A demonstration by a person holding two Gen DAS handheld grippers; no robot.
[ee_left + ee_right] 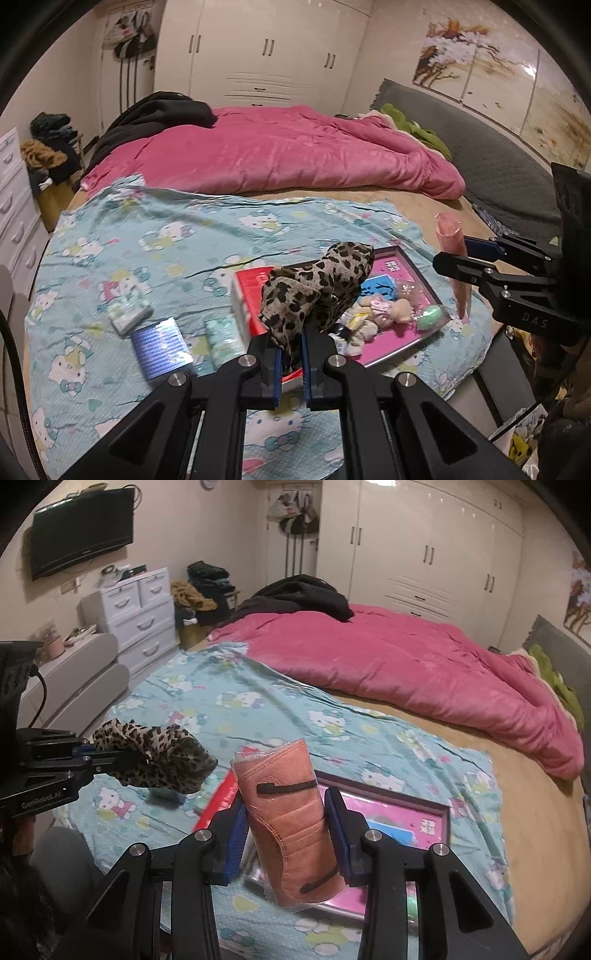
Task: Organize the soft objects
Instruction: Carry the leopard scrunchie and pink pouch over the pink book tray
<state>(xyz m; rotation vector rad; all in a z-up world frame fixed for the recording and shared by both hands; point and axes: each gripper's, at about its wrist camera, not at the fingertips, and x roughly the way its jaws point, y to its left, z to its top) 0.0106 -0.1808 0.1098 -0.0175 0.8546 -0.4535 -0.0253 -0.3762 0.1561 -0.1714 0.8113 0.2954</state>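
My left gripper (290, 354) is shut on a leopard-print cloth (314, 291) and holds it above the bed; it also shows in the right wrist view (159, 758). My right gripper (288, 825) is shut on a pink face mask in a clear packet (288, 834), held upright above a pink-lined tray (439, 823). In the left wrist view the mask packet (452, 254) and right gripper (452, 258) are at the right. The tray (402, 266) holds small soft toys (384, 310), a green egg-shaped item (430, 315) and a blue item (380, 288).
A Hello Kitty sheet (147, 236) covers the near bed. On it lie a red box (249, 291), two tissue packs (127, 312), (223, 336) and a shiny blue pack (160, 347). A pink duvet (277, 155) lies behind. White drawers (140, 616) stand left.
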